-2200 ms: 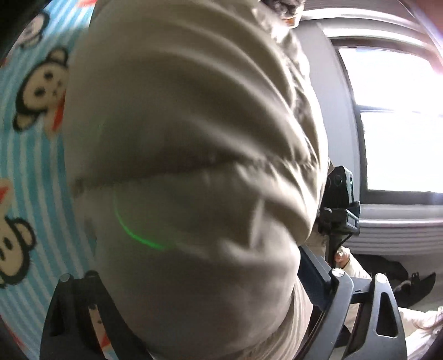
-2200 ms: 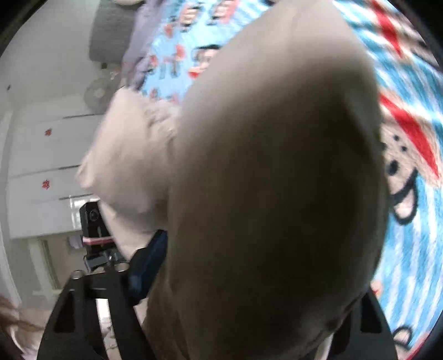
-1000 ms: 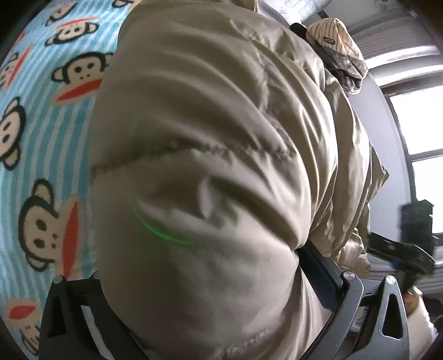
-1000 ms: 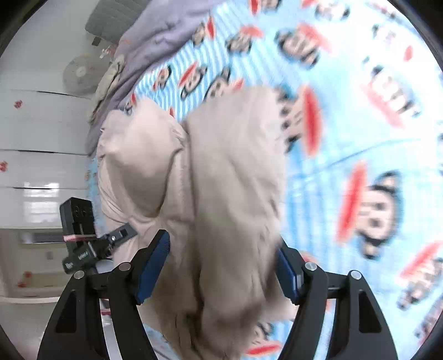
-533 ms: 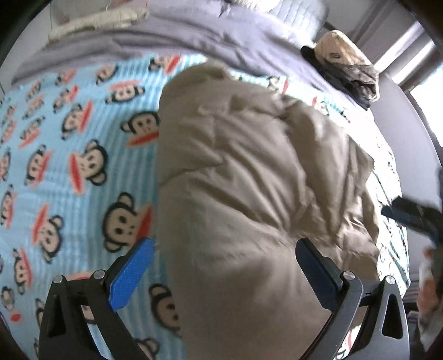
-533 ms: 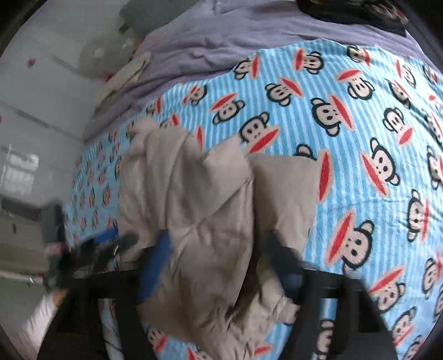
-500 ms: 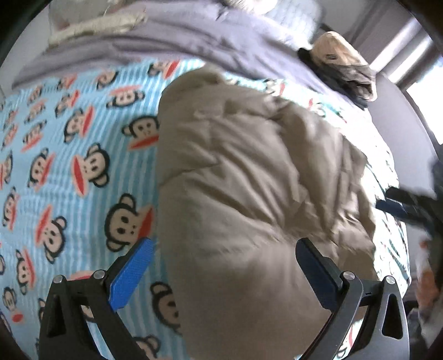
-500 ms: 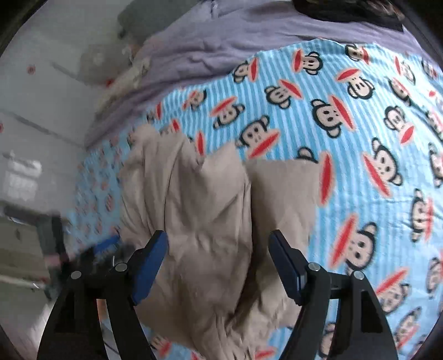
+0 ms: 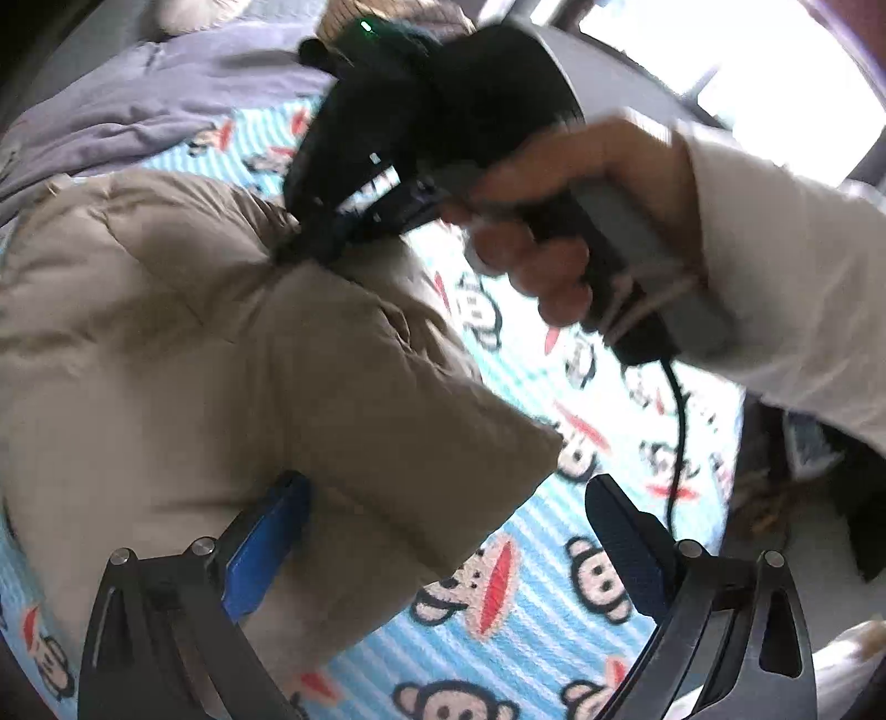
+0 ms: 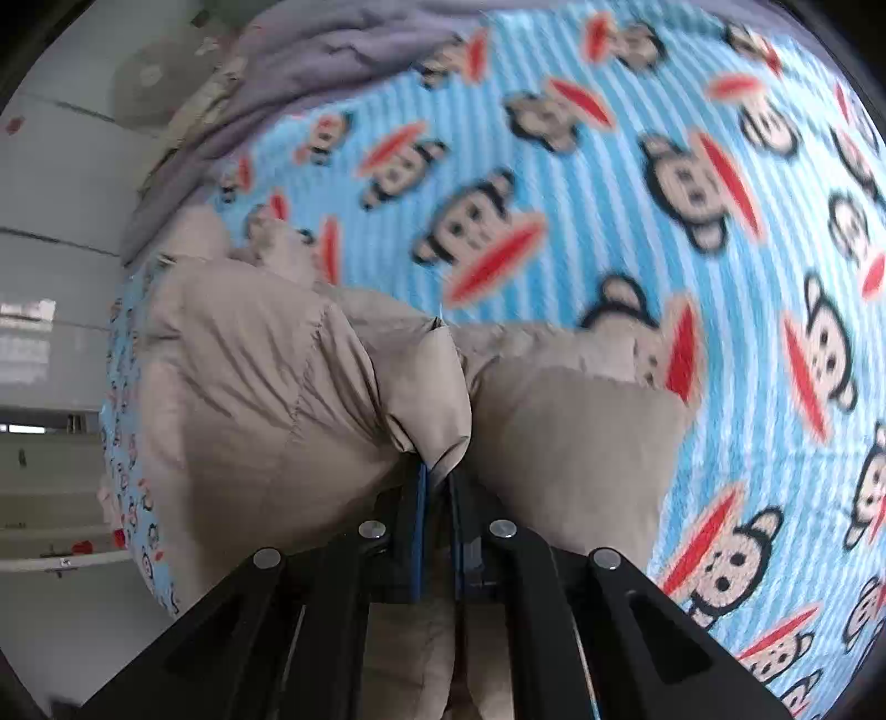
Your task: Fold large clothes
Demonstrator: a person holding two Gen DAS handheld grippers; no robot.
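A beige puffer jacket [image 9: 210, 343] lies bunched on a blue striped bed sheet with monkey faces [image 9: 498, 653]. My left gripper [image 9: 443, 537] is open, its left pad against the jacket's near corner. In the left wrist view my right gripper [image 9: 310, 238] sits at the jacket's far edge, held by a hand in a white sleeve. In the right wrist view the right gripper [image 10: 434, 493] is shut on a fold of the jacket [image 10: 260, 376], with fabric bulging on both sides.
A purple blanket [image 9: 127, 116] lies at the head of the bed, with a cap [image 9: 398, 22] beyond it. A black cable [image 9: 678, 421] hangs from the right gripper's handle. White cabinet doors [image 10: 50, 221] stand left of the bed. A bright window [image 9: 736, 61] is behind.
Both grippers let the jacket go onto the bed. The right gripper then moved in and shut on a fold of it. The left gripper stays open and swung toward the right hand.
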